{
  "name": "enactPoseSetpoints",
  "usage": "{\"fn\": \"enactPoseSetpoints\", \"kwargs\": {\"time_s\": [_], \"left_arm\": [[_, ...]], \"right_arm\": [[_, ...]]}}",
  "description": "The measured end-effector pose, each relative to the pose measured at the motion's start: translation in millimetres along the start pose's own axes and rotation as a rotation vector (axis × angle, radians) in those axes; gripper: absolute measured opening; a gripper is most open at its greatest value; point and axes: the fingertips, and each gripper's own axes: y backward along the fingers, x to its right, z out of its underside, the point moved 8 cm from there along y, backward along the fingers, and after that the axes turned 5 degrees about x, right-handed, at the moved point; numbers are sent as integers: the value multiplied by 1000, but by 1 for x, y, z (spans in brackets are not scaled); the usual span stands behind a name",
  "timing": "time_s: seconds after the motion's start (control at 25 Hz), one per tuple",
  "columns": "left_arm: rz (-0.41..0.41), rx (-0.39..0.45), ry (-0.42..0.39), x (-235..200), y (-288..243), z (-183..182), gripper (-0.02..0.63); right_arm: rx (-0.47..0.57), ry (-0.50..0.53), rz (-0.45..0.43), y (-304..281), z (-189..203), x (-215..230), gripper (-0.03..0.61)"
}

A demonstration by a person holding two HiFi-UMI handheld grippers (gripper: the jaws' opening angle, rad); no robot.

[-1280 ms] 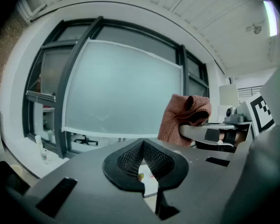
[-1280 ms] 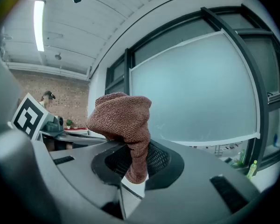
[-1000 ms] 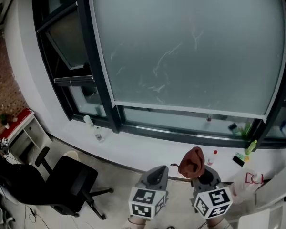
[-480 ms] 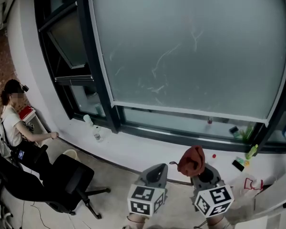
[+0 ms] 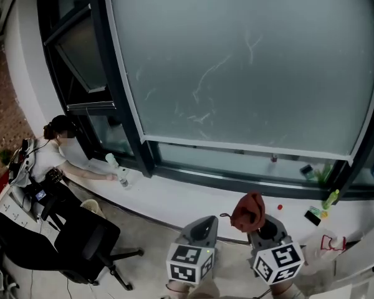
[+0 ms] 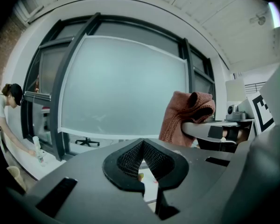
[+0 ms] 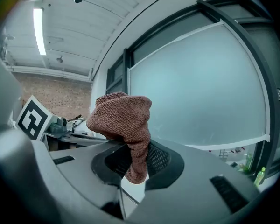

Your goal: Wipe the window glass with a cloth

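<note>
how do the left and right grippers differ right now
The right gripper is shut on the reddish cloth; the left gripper is shut and empty. The left gripper's fingers meet at their tips; the right gripper's fingers sandwich cloth. Neither touches the window glass.

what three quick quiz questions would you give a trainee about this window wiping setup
1. True or false: the red-brown cloth is clamped between the jaws of the right gripper.
2. What does the person at the far left reach toward? A the bottle on the sill; B a ladder; C a bucket.
3. Fill in: the left gripper has its jaws together and holds ____.

Key: 1 true; 2 A; 3 nothing.
</note>
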Motion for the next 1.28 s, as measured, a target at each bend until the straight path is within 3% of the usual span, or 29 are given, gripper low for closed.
{"fn": "enactPoseSetpoints", "kwargs": {"time_s": [0.32, 0.92, 1.28], "left_arm": [[19, 32, -1, -44, -64, -3, 5], [94, -10, -45, -174, -249, -53, 5], [133, -20, -57, -227, -336, -70, 5]], "right_arm": [[0, 35, 20, -62, 11, 30, 48], [15, 66, 96, -266, -19, 117, 48], [17, 71, 144, -361, -22, 162, 48]]}}
